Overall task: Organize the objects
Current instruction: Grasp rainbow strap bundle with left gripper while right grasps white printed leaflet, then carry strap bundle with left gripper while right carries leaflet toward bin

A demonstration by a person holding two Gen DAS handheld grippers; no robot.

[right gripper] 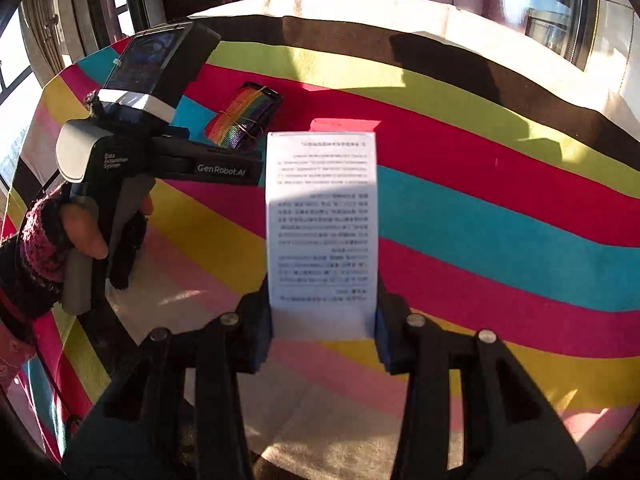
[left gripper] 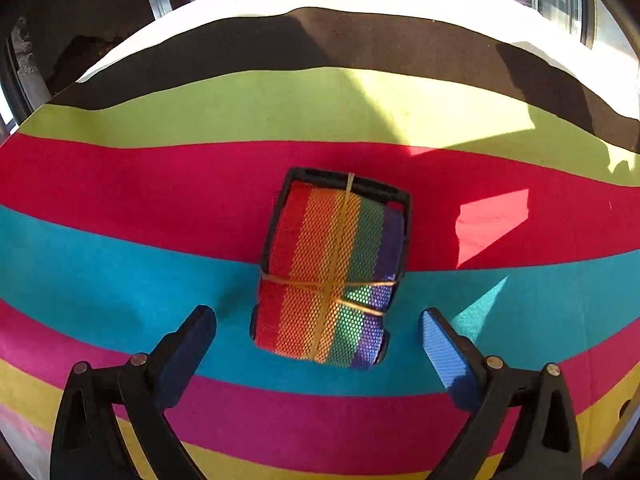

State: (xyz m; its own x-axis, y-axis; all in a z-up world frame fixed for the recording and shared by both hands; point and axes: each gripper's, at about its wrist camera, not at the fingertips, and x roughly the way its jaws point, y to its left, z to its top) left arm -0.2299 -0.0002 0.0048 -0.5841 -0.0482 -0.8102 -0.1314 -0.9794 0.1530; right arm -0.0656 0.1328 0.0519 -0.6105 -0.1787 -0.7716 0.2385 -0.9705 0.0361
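A rolled rainbow strap (left gripper: 332, 264) with a black buckle, bound by yellow rubber bands, lies on the striped cloth. My left gripper (left gripper: 316, 314) is open just in front of it, with its near end between the blue pads (left gripper: 440, 344) and not touched by them. In the right wrist view the strap (right gripper: 240, 118) lies at the far left. My right gripper (right gripper: 320, 320) is shut on the lower end of a white box with printed text (right gripper: 322, 216), which it holds above the cloth.
A striped tablecloth (right gripper: 500, 216) in pink, teal, yellow and green covers the table, with a dark band along its far edge (left gripper: 360, 40). A hand in a knitted glove (right gripper: 44, 248) holds the left gripper's body (right gripper: 160, 160). Windows stand behind the table.
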